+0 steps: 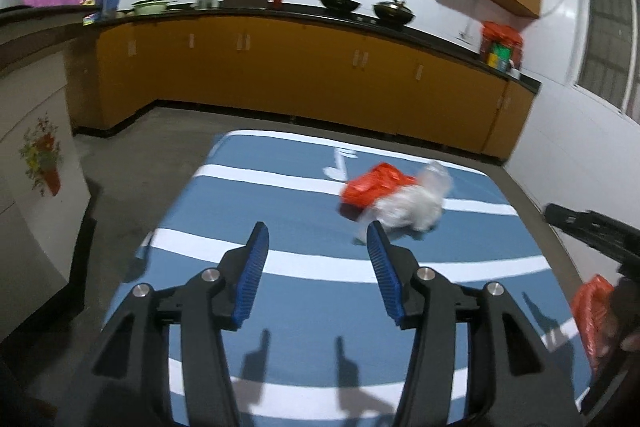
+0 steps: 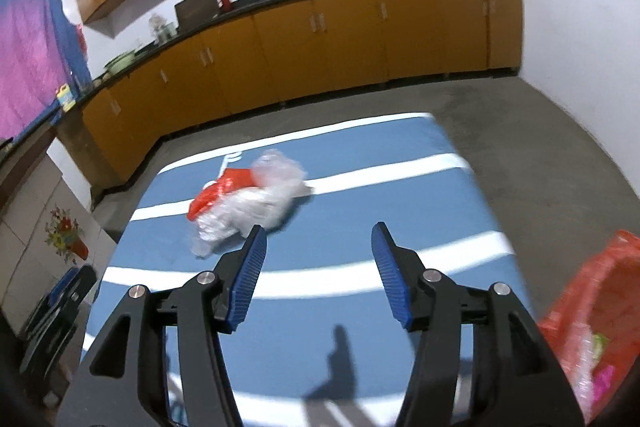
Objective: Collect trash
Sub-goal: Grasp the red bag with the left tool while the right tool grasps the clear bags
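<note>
A pile of trash lies on the blue table with white stripes (image 1: 280, 307): a crumpled red plastic bag (image 1: 372, 187) under clear plastic wrap (image 1: 408, 205). My left gripper (image 1: 318, 241) is open and empty, just short of the pile, which lies ahead and to its right. In the right wrist view the same red bag (image 2: 218, 193) and clear wrap (image 2: 252, 209) lie ahead and to the left of my right gripper (image 2: 318, 241), which is open and empty over the table (image 2: 400, 195). The right gripper's body also shows at the left view's right edge (image 1: 592, 231).
An open red bag with trash inside hangs at the table's right side (image 2: 592, 319), also seen in the left wrist view (image 1: 592, 311). Orange kitchen cabinets (image 1: 280, 75) with pots on the counter stand behind. A white cabinet with a flower sticker (image 1: 40, 163) stands left. Grey floor surrounds the table.
</note>
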`<state>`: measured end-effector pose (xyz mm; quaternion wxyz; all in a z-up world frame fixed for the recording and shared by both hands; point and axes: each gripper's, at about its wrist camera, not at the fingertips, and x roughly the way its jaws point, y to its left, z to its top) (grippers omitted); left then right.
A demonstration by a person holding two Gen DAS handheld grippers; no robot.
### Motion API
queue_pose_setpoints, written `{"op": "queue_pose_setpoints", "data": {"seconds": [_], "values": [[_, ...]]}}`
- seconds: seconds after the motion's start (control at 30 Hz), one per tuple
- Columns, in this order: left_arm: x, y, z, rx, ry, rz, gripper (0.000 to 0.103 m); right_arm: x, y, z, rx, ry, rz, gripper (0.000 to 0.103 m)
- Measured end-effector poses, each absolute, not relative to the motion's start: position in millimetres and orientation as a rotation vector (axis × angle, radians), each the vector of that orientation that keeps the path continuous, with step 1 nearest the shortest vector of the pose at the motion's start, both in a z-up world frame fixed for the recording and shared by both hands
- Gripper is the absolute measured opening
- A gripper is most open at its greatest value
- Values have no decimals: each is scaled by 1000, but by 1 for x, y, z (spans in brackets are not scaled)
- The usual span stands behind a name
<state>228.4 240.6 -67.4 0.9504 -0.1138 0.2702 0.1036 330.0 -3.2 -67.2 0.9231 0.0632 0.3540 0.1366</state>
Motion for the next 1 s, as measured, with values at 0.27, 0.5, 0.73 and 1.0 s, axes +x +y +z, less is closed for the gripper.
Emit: {"op": "queue_pose_setpoints", "data": {"seconds": [0.27, 0.5, 0.73, 1.0], "values": [[241, 268, -70, -257, 533, 270, 51, 388, 53, -99, 150, 786, 284, 59], [254, 279, -78, -244, 536, 281, 51, 416, 66, -124, 219, 848, 257, 60], [265, 276, -81, -257, 548, 271, 51, 415, 73, -140, 170, 902, 296, 62], [285, 260, -80, -246, 566, 222, 51, 399, 47, -133, 120, 888, 309, 41]]}}
